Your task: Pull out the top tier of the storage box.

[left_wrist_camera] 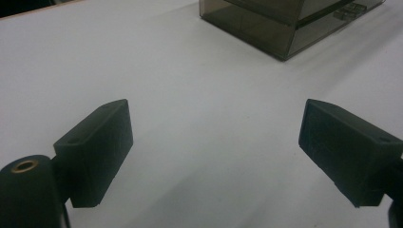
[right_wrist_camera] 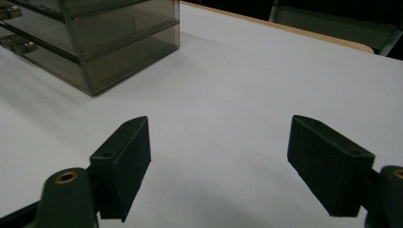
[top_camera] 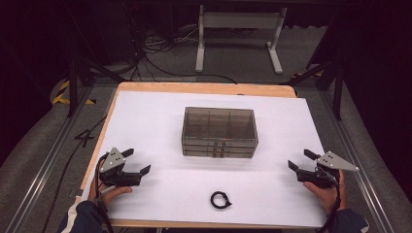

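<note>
Drawer box [left_wrist_camera: 294,23] cut off at top edge; black ring [top_camera: 220,199] — too small to identify

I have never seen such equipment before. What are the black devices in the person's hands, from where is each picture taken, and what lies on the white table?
A person holds a black two-jaw tool in each hand: the left gripper and the right gripper. Each is a hand-held clamp; both stand open and hold nothing.

The high view looks down from above the person's side. The other two pictures come from cameras riding on each gripper, looking along its own black jaws.

On the white table stands a smoky transparent plastic drawer box, closed. Nearer the person lies a small black ring-shaped object; I cannot tell what it is. Neither gripper touches either thing.
</note>
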Action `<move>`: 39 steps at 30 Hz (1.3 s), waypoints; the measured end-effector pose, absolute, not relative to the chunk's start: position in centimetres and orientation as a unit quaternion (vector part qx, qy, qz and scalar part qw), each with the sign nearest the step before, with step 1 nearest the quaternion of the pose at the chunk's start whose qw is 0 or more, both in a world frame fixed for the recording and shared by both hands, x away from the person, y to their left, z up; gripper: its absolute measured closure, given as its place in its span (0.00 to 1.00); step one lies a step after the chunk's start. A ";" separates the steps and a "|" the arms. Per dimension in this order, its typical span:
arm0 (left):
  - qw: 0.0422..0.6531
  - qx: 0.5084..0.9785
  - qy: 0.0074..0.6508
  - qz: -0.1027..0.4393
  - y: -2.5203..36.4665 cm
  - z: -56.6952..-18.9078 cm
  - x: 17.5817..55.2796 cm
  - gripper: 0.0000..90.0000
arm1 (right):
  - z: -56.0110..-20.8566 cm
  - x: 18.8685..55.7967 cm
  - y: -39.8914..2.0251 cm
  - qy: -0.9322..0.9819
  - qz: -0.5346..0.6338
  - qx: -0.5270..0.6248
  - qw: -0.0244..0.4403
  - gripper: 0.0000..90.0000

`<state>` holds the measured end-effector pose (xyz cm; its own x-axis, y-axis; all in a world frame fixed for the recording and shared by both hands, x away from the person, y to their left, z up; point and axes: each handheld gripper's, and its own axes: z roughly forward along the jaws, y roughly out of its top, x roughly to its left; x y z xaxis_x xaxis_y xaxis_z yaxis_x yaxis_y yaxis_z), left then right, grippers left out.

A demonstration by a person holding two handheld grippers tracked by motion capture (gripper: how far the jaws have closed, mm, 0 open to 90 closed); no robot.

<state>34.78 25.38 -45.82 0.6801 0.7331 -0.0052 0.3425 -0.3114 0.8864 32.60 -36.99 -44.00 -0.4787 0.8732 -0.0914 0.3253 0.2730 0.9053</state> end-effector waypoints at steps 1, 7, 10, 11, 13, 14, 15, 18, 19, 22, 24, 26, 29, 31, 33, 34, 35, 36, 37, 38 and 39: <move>0.476 0.783 0.343 0.205 25.4 -45.8 34.8 0.13 | -44.0 32.6 -37.0 0.736 0.445 0.407 0.308 0.28; 0.477 0.788 0.342 0.187 25.5 -45.8 35.1 0.14 | -43.9 32.5 -36.8 0.747 0.437 0.400 0.302 0.51; 0.476 0.790 0.340 0.182 25.5 -45.8 35.1 0.14 | -43.8 32.4 -36.9 0.747 0.439 0.398 0.301 0.62; 0.476 0.791 0.340 0.180 25.4 -45.8 35.1 0.13 | -43.8 32.4 -36.9 0.746 0.445 0.395 0.298 0.67; 0.470 0.795 0.336 0.183 25.4 -45.8 35.2 0.13 | -43.6 32.4 -37.0 0.746 0.451 0.391 0.294 0.77; 0.468 0.797 0.336 0.183 25.3 -45.8 35.2 0.13 | -43.6 32.4 -37.0 0.746 0.451 0.391 0.294 0.77; 0.467 0.795 0.341 0.182 25.2 -45.8 35.2 0.14 | -43.6 32.3 -37.0 0.748 0.450 0.389 0.294 0.81; 0.458 0.802 0.333 0.187 25.1 -45.8 35.2 0.15 | -43.1 32.3 -36.8 0.753 0.452 0.376 0.296 0.91; 0.459 0.801 0.335 0.187 25.1 -45.8 35.2 0.14 | -42.7 32.3 -36.7 0.752 0.455 0.374 0.296 0.92; 0.459 0.801 0.335 0.187 25.1 -45.8 35.2 0.15 | -41.8 32.3 -36.4 0.748 0.464 0.368 0.299 0.96; 0.453 0.807 0.330 0.189 24.9 -45.8 35.1 0.15 | -41.2 32.4 -36.1 0.745 0.473 0.364 0.299 0.99; 0.451 0.809 0.327 0.190 24.9 -45.8 35.1 0.15 | -40.5 32.6 -35.7 0.746 0.474 0.356 0.304 1.00; 0.453 0.809 0.326 0.184 24.8 -45.8 35.0 0.15 | -39.5 32.8 -35.0 0.745 0.482 0.346 0.306 1.00; 0.452 0.813 0.320 0.181 24.8 -45.8 35.1 0.15 | -39.0 33.0 -34.5 0.747 0.482 0.339 0.309 1.00; 0.449 0.815 0.319 0.182 24.8 -45.7 35.1 0.15 | -38.5 33.2 -33.9 0.748 0.485 0.334 0.306 1.00; 0.449 0.815 0.319 0.180 24.8 -45.7 35.1 0.15 | -38.3 33.3 -33.6 0.750 0.484 0.331 0.306 1.00; 0.447 0.816 0.319 0.182 24.7 -45.7 35.0 0.15 | -38.2 33.5 -33.3 0.751 0.484 0.328 0.306 1.00; 0.446 0.816 0.320 0.183 24.7 -45.7 35.0 0.15 | -38.1 33.6 -33.0 0.754 0.483 0.324 0.306 1.00; 0.446 0.817 0.317 0.182 24.7 -45.7 35.0 0.16 | -37.9 33.8 -32.7 0.756 0.481 0.321 0.307 1.00; 0.443 0.819 0.314 0.186 24.7 -45.6 35.0 0.17 | -37.8 34.0 -32.2 0.759 0.479 0.317 0.306 1.00; 0.441 0.819 0.313 0.191 24.7 -45.5 35.0 0.17 | -37.6 34.2 -31.9 0.760 0.479 0.315 0.305 1.00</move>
